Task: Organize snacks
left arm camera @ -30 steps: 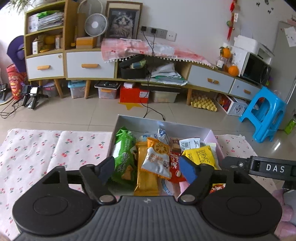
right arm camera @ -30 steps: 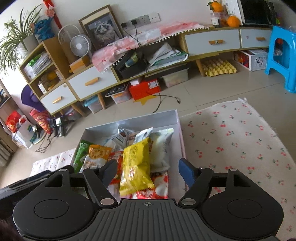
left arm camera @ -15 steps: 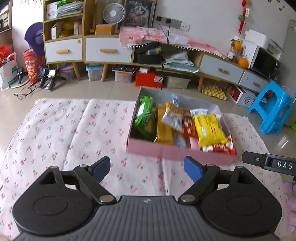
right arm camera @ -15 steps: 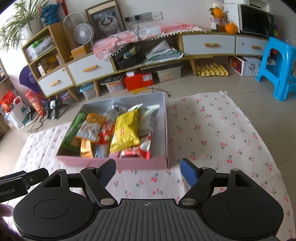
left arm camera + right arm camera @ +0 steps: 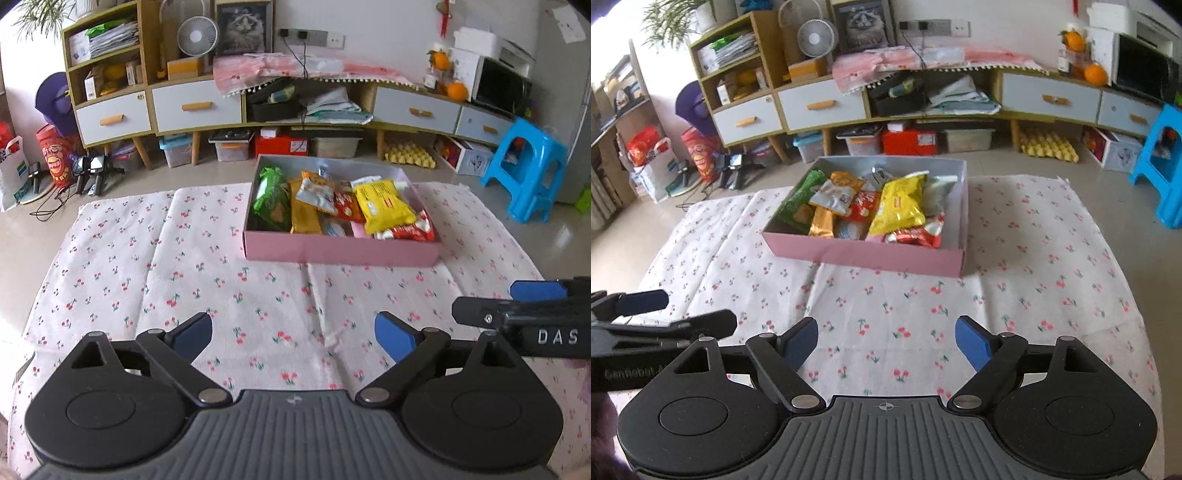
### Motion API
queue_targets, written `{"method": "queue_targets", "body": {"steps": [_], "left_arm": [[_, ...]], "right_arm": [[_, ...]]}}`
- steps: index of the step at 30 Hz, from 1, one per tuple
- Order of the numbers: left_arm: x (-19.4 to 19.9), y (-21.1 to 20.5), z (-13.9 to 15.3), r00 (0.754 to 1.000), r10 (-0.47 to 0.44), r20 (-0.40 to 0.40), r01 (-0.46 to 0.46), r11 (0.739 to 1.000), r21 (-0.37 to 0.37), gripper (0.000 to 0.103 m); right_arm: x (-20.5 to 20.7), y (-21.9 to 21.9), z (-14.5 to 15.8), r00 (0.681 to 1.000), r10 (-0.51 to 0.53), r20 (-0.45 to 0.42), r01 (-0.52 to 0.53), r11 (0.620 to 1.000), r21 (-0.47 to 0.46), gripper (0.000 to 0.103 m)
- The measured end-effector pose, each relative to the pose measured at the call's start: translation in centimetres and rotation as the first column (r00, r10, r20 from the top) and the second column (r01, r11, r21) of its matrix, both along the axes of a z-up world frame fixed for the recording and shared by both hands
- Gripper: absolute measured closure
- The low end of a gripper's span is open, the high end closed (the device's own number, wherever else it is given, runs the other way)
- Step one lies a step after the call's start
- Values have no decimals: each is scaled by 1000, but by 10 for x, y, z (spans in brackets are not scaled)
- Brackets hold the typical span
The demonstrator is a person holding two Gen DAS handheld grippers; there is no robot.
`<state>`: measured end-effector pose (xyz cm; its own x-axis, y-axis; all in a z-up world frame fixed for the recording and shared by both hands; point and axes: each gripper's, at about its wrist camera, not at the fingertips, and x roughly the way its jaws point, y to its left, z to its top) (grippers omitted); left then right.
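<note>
Left jaws: the left gripper (image 5: 293, 334) has its blue pads wide apart with only cloth showing between them; they have just been opening.
Right jaws: the right gripper (image 5: 886, 341) also stands apart and bare between the pads, and has just been opening too.
Grippers together: both hang over the near part of the cloth, well apart from the box; each shows at the edge of the other's view.
Surface: a white cherry-print cloth (image 5: 147, 266) lies spread and creased; whether it covers a tabletop or a low bed cannot be told.
Snack box: a shallow pink box (image 5: 341, 249) with a pale grey inside sits on the far middle of the cloth.
Green packet (image 5: 271, 197): lies along the box's left wall.
Orange packet (image 5: 303, 214): just right of the green one, running front to back.
Silver pouch (image 5: 316, 192): rests on top of the orange packet and its neighbours.
Yellow packet (image 5: 384, 205): largest on top, right of centre, tilted across the others.
Red-and-white wrappers (image 5: 408, 232): at the near right corner, partly under the yellow packet.
Right strip of box: seen from the right wrist, a bare strip runs along the right wall.
Background: a low cabinet (image 5: 199, 105) with white drawers along the wall, and a blue stool (image 5: 526, 166) on the floor at right.
</note>
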<state>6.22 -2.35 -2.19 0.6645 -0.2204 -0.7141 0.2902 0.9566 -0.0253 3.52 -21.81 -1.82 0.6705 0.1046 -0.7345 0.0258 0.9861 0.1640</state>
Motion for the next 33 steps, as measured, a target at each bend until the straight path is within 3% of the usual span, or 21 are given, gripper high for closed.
{"method": "queue_targets", "body": {"steps": [11,23,33], "left_arm": [[-13,-1,3,998,64,-12,-64,997,35,1],[-11,-5,-1,991,108,-73,-105,993,51,1],[-13,-6,0,990,119,-80,-114,991,66,1]], "right_arm": [[-12,-3,10,999,-25,38,26,999,-30,15],[-8,-3,6,1000,-28,-12,28,1000,-8,14],[-8,-1,6,1000,-18,-18,17,1000,-10,14]]}}
